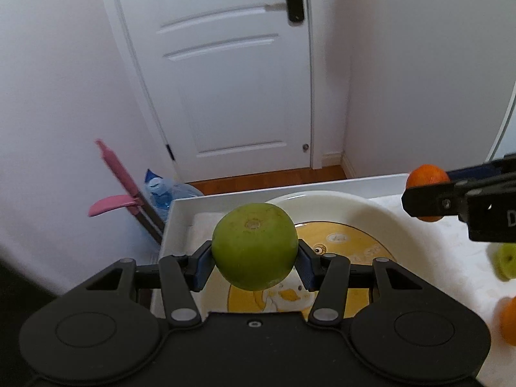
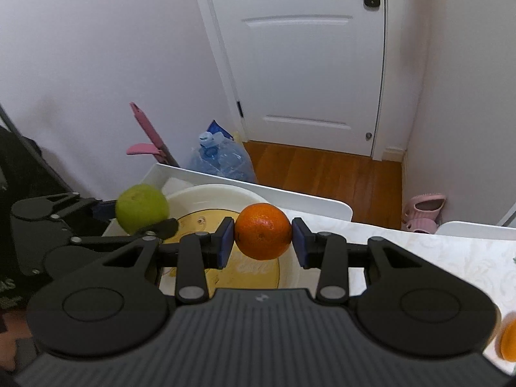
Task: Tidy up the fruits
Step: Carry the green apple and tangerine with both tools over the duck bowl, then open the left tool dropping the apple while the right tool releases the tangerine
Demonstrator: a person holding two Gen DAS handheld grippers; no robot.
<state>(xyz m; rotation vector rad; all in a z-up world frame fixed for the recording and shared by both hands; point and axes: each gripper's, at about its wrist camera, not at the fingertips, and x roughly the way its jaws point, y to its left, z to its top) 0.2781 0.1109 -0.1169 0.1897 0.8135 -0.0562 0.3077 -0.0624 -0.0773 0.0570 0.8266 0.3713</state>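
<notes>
Legible markings: almost none.
The right gripper's (image 1: 422, 198) black body carries one pale character at the frame edge of the left wrist view, resembling a "D", cut off. The bowl's (image 1: 380, 213) yellow floor bears a small oval mark and printed lettering beside a cartoon duck, too blurred to read. A small pale logo sits on the right gripper's ribbed housing in its own view; it forms no readable letters.

Plate (image 1: 380, 213) centre is bare, open from above. Left gripper (image 1: 254, 259) w/ green fruit (image 1: 254, 245) hangs over its near-left part; right gripper (image 2: 262, 242) w/ orange (image 2: 262, 230) crowds the right rim. Loose fruit (image 1: 508, 321) blocks table to right.
</notes>
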